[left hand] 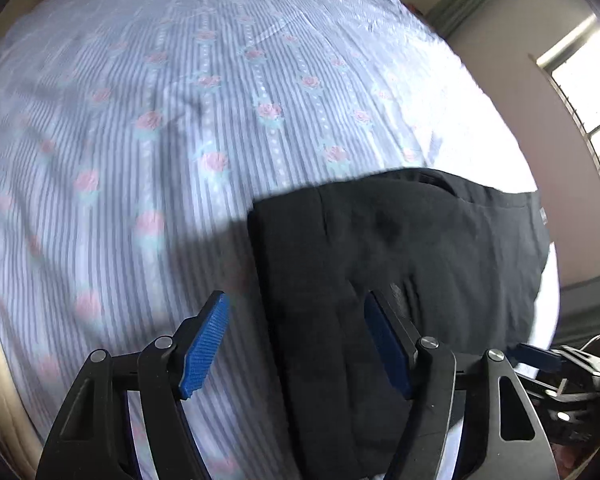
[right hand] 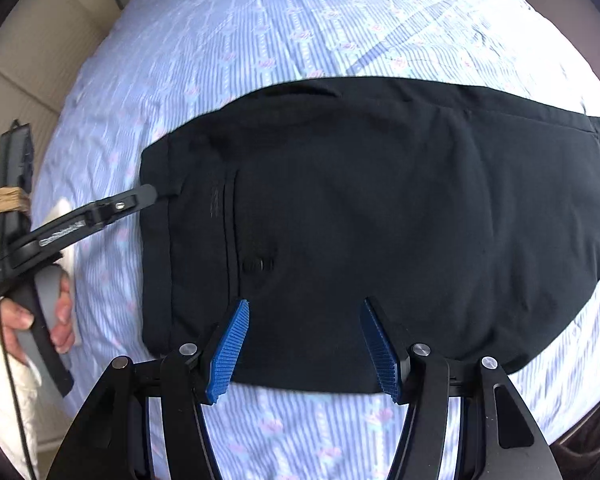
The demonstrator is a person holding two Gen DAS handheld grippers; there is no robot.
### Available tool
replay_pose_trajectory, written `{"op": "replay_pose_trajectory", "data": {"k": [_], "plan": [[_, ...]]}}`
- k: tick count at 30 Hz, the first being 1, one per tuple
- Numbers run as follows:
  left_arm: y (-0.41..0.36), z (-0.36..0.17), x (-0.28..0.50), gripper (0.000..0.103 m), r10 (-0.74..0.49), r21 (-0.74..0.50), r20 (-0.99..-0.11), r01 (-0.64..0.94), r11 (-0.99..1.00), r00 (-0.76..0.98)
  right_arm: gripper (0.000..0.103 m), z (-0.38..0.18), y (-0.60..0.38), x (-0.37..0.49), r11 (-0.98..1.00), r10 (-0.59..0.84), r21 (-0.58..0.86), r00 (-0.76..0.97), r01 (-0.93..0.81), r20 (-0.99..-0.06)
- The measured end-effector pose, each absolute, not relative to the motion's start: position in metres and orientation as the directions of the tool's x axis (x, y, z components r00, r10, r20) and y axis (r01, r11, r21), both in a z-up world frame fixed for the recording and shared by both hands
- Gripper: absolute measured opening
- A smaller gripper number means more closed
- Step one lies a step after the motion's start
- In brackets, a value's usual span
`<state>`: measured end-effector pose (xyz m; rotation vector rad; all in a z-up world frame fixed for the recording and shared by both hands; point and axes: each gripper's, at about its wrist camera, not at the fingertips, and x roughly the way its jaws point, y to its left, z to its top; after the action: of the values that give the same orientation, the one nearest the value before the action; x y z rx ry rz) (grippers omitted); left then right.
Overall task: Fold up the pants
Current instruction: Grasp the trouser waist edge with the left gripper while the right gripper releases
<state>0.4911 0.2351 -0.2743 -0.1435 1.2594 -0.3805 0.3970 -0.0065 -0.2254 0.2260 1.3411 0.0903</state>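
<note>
Black pants point(right hand: 380, 216) lie folded flat on a striped, rose-printed bed sheet point(right hand: 260, 40); the waistband and a back pocket button face left in the right wrist view. They also show in the left wrist view point(left hand: 400, 264). My right gripper point(right hand: 304, 344) is open and empty, hovering over the near edge of the pants. My left gripper point(left hand: 296, 344) is open and empty above the pants' waistband end. In the right wrist view the left gripper point(right hand: 150, 194) appears at the left, its tip at the waistband edge, held by a hand point(right hand: 56, 312).
The bed sheet point(left hand: 160, 120) covers the whole bed. A pinkish wall and a bright window point(left hand: 592, 92) are at the right in the left wrist view. Beige floor tiles point(right hand: 32, 60) lie beyond the bed's left edge in the right wrist view.
</note>
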Motion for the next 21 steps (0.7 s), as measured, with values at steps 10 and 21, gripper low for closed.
{"op": "replay_pose_trajectory", "data": {"k": [10, 21], "plan": [[0.213, -0.292, 0.529, 0.049, -0.306, -0.249, -0.921, 0.238, 0.939, 0.243, 0.059, -0.233, 0.004, 0.411, 0.97, 0.182, 0.212, 0.227, 0.116, -0.957], [0.213, -0.25, 0.513, 0.018, -0.251, -0.182, -0.898, 0.213, 0.96, 0.361, 0.059, -0.221, 0.024, 0.402, 0.972, 0.203, 0.224, 0.223, 0.075, -0.954]]}}
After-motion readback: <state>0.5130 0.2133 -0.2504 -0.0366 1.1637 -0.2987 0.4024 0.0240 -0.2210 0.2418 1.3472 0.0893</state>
